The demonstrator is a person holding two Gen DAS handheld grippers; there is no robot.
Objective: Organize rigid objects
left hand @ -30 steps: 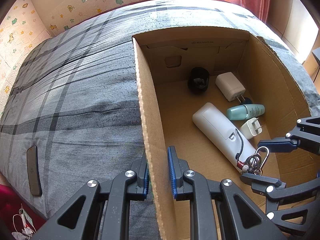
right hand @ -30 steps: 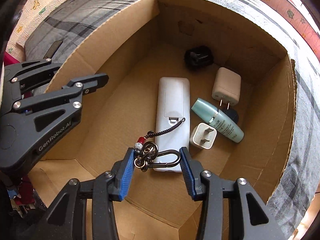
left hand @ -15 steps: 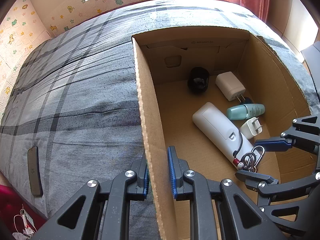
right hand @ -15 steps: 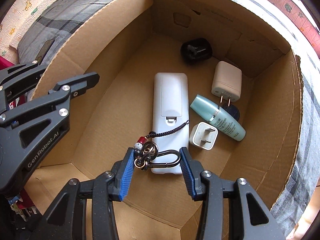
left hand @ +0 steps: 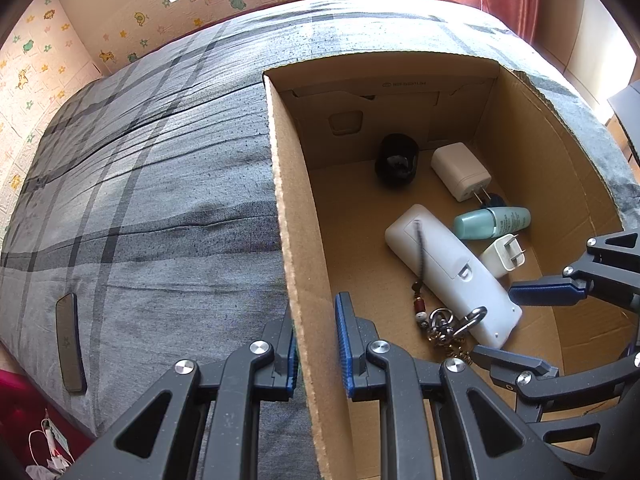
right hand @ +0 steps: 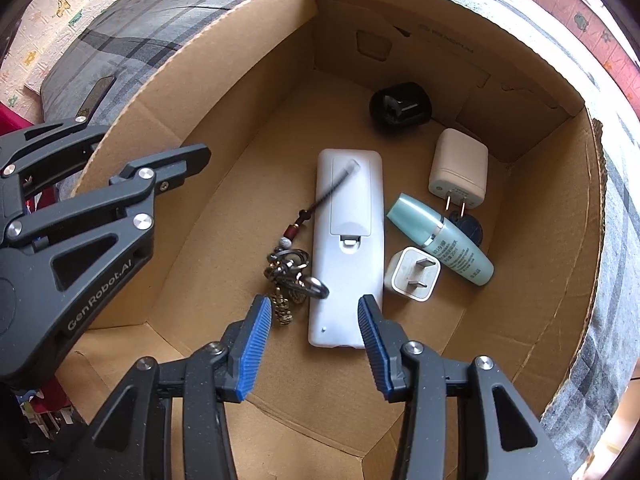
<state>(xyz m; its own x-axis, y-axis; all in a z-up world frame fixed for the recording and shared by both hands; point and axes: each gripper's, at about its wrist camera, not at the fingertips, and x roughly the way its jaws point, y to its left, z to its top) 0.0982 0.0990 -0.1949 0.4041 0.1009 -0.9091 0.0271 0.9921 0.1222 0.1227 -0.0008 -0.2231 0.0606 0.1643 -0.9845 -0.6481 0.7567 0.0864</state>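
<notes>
Keychain (right hand: 290, 276) on box floor beside remote (right hand: 347, 248)

Plaid grey bed (left hand: 160, 184), sunlit cartoon-patterned walls (left hand: 36, 64)

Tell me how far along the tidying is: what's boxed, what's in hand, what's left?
Boxed: the keychain lies on the cardboard box floor beside the white remote, with two chargers, a teal bottle and a black item. In hand: the right gripper is open and empty above them; the left gripper clamps the box wall. Left: a dark flat object lies on the bedspread.
</notes>
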